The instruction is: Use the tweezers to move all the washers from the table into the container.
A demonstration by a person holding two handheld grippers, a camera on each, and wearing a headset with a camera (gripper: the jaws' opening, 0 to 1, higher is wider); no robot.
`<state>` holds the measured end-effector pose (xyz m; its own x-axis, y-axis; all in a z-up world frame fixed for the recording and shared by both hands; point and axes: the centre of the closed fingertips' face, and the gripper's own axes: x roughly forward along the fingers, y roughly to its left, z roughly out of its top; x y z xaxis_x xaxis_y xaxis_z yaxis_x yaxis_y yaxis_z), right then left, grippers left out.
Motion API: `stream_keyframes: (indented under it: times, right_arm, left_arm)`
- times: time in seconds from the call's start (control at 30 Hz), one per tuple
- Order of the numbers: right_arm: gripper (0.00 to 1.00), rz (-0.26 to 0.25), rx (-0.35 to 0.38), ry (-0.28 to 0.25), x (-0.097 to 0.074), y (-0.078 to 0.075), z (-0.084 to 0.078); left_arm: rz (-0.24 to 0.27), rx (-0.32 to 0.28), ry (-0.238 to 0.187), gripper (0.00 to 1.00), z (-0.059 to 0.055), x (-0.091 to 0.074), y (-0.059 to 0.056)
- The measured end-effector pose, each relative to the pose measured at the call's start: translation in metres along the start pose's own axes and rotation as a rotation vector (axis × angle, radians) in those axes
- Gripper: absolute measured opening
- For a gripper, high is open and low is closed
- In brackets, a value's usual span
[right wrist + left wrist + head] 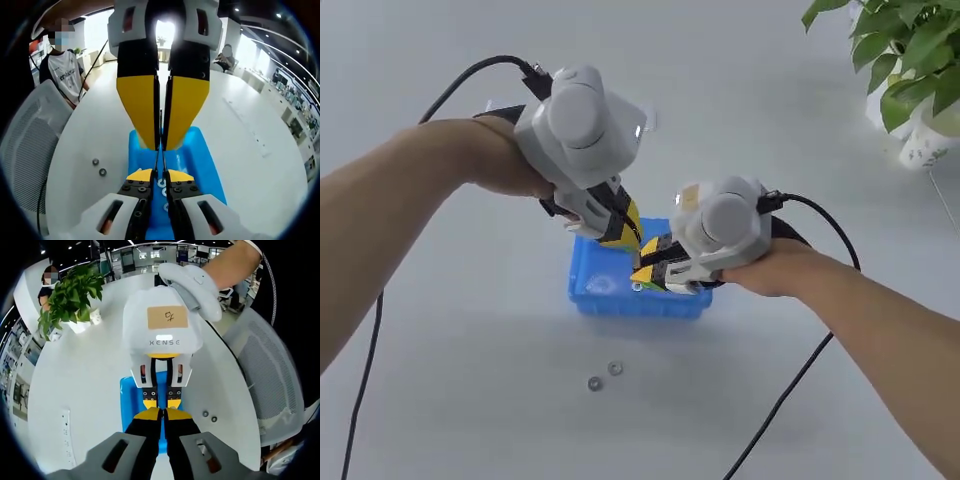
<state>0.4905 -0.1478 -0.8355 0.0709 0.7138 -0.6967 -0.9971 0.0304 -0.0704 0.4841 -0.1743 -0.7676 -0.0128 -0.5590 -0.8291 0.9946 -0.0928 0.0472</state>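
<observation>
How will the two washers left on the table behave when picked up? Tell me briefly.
The washers look small, flat and metallic, so they are probably light but slippery, and apt to slide on the smooth table if nudged. Lying flat, they likely offer little edge to pinch. Tipped onto its rim, one might roll.

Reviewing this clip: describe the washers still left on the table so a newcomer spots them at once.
Start at the blue container in the middle of the pale table. Just outside its near wall, on the person's side, two small metal washers lie close together. Unlike the washers inside the container, they sit on bare tabletop.
</observation>
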Motion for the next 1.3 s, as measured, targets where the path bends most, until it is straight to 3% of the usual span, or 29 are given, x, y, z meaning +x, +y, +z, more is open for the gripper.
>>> stream_keyframes:
  times: [0.53,1.3]
  right_arm:
    - [0.11,-0.020,-0.028,-0.014,-0.015,0.007,0.016]
    - [0.11,-0.019,-0.042,-0.018,-0.023,0.040,0.028]
  left_arm:
    - [0.005,0.005,0.007,0.05,0.010,-0.018,-0.008]
    - [-0.012,0.027,0.047,0.05,0.015,-0.028,-0.040]
